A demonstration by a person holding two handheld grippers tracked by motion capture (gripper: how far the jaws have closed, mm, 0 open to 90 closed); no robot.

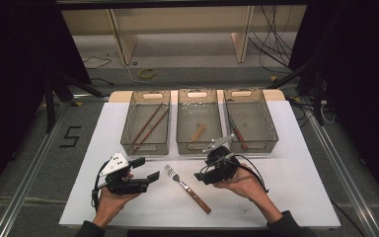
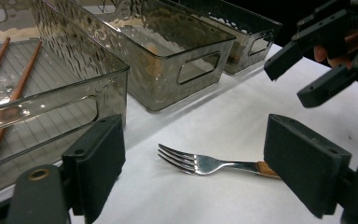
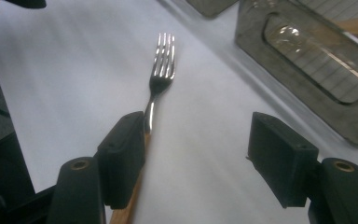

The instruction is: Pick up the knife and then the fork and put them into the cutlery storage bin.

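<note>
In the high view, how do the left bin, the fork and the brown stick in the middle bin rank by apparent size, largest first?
1. Left bin, clearly largest.
2. Fork, long but thin.
3. Brown stick in the middle bin, shortest. It lies farther from the camera, so its true length against the fork is unsure.

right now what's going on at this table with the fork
A person holds a gripper in each hand over a white table. A wooden-handled fork lies loose between them. The right gripper is open and close to the fork, not gripping it. The left gripper is open too. Behind stand three clear bins holding utensils.
</note>
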